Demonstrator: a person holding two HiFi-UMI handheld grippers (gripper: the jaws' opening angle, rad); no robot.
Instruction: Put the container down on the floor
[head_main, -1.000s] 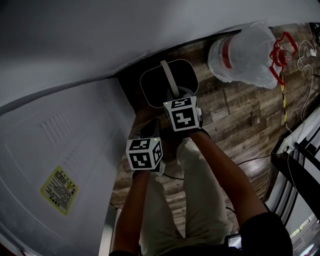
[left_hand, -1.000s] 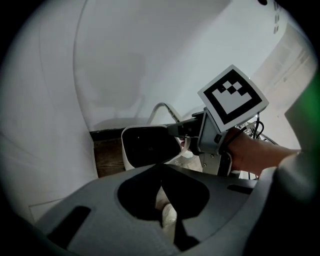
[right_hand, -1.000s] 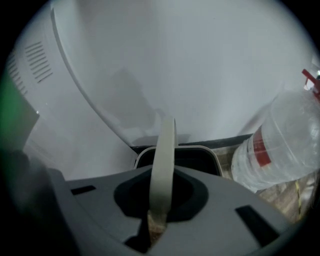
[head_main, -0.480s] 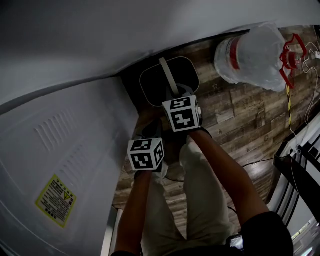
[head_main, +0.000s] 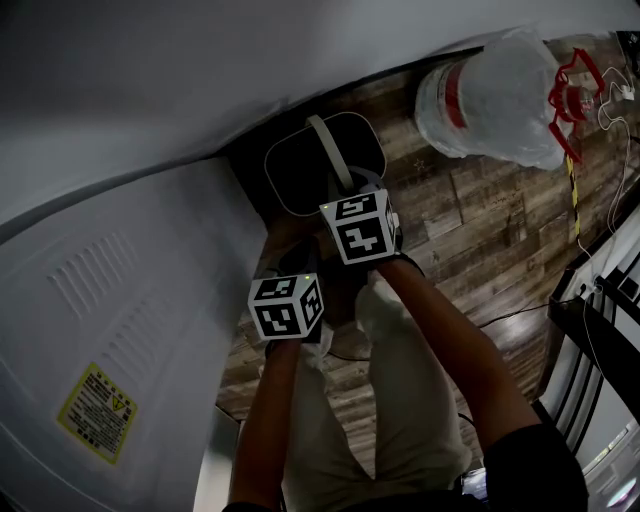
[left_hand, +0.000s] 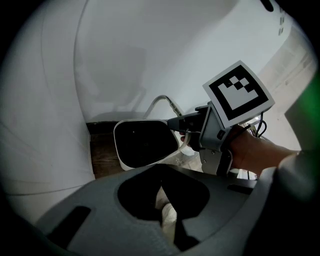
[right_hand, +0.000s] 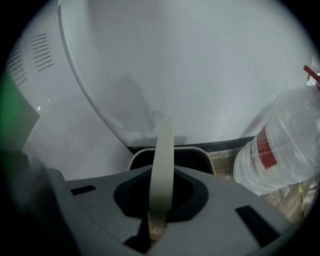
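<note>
- The right gripper (head_main: 352, 190) is clamped tight on the handle (right_hand: 161, 165). The container (head_main: 300, 170) hangs from it at the gripper's 12 o'clock, tilted, and looks just clear of the floor (head_main: 470, 230).
- The left gripper (left_hand: 167, 220) is at the right one's 7 o'clock. Its jaws look drawn together and hold nothing.
- Lower straight down and slowly. A white panel (head_main: 120, 300) stands close at the container's 9 o'clock, and a bottle (head_main: 490, 100) lies at its 2 o'clock.
- Let the base settle flat before loosening, since the tilt means one edge will likely land first.
- Release only once the handle goes slack, then lay it aside rather than drop it.
</note>
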